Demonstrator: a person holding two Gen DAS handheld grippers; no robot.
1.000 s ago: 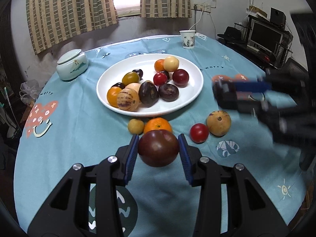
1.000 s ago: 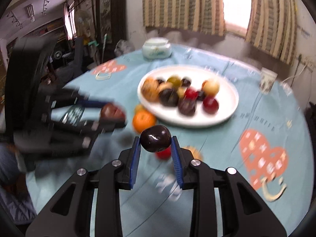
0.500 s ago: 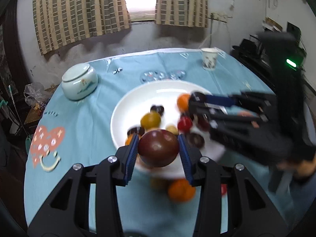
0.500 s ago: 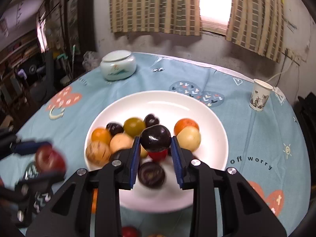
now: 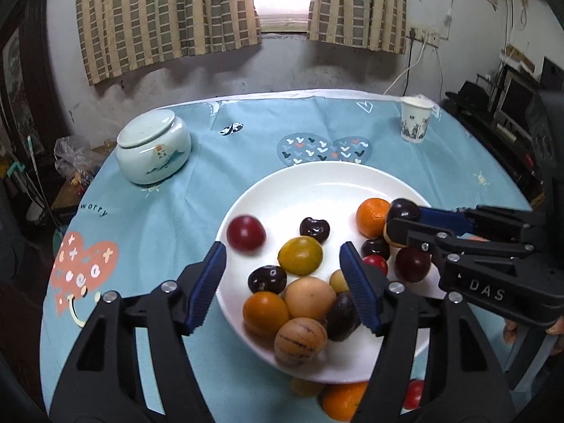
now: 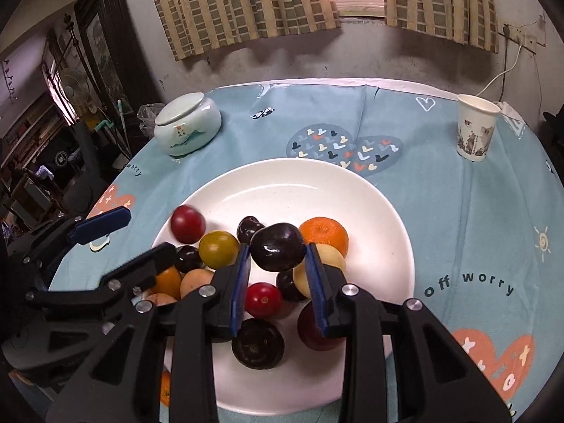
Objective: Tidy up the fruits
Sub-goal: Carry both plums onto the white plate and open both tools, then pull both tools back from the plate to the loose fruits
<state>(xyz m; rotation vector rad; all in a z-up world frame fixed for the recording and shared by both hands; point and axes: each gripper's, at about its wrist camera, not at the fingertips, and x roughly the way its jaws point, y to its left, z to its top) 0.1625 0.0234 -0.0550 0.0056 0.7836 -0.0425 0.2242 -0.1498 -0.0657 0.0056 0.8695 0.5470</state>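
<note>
A white plate (image 5: 317, 183) (image 6: 282, 183) holds several fruits: oranges, yellow, red and dark ones. My left gripper (image 5: 282, 268) is open and empty above the plate's left part. A dark red fruit (image 5: 245, 235) (image 6: 188, 224), blurred, lies on the plate's left side just beyond it. My right gripper (image 6: 277, 264) is shut on a dark plum (image 6: 277, 246) and holds it over the fruits in the plate; it shows in the left wrist view (image 5: 403, 216) at the right. Loose fruits, an orange (image 5: 343, 400) among them, lie on the cloth near the plate's front rim.
A pale green lidded jar (image 5: 153, 148) (image 6: 188, 123) stands at the back left on the blue tablecloth. A paper cup (image 5: 416, 118) (image 6: 476, 127) stands at the back right. Furniture and electronics crowd the room to the right of the table.
My left gripper has opened and let go of the dark red fruit, which now lies on the plate. Both grippers have moved forward over the plate; the right one still holds the plum.
</note>
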